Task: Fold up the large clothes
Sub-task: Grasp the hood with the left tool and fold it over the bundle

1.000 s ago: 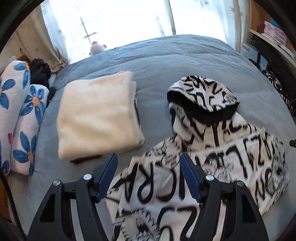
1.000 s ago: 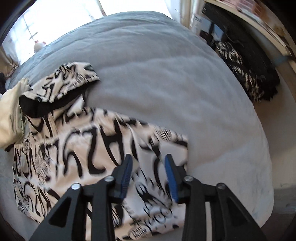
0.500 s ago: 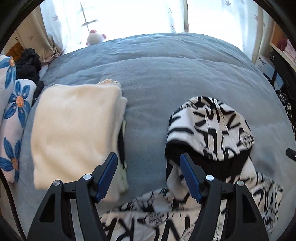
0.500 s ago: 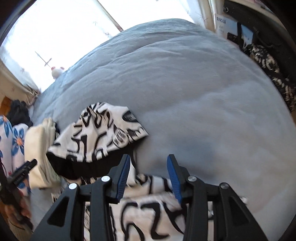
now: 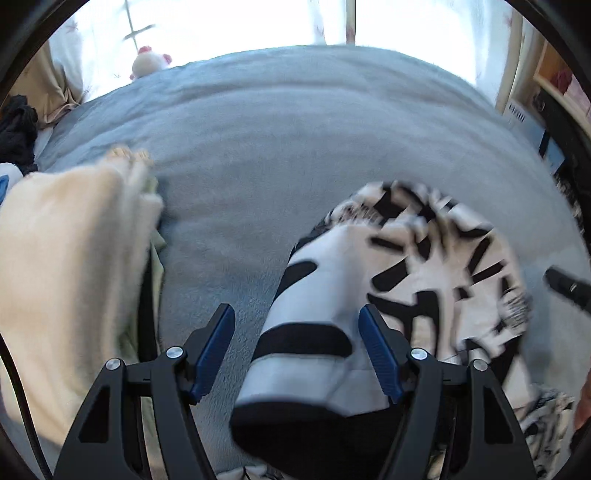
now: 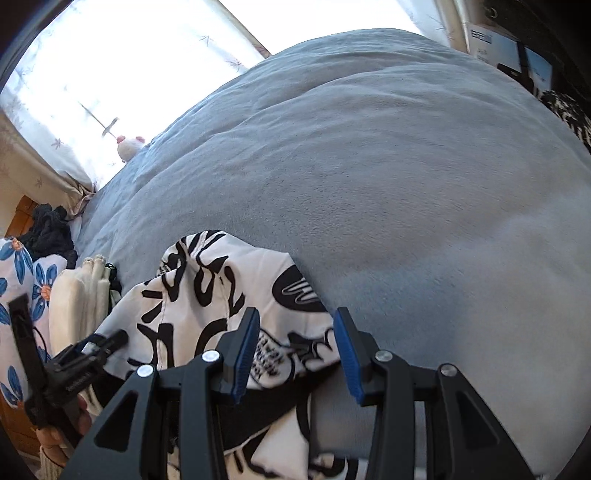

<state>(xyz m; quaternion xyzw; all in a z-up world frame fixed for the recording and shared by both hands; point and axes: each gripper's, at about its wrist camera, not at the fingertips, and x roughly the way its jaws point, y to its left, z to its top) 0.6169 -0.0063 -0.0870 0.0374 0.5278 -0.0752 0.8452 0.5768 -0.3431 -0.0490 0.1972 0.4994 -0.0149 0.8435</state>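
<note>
Black-and-white hoodie (image 6: pixel 207 295) on grey bed (image 6: pixel 369 166); left gripper (image 5: pixel 297 350) and right gripper (image 6: pixel 295 354) over its hood (jaws parted, gripping nothing).

We look steeply down from the left gripper (image 5: pixel 297 350), close over the black-and-white hood (image 5: pixel 436 266) on the grey bed (image 5: pixel 295 155), facing the bright window (image 5: pixel 229 33). From the right gripper (image 6: pixel 295 354) we face the same way, equally close. Both views share the hood (image 6: pixel 207 295), the bed (image 6: pixel 388 184), the cream folded pile (image 5: pixel 66 266) and the small plush toy (image 5: pixel 147 64).
</note>
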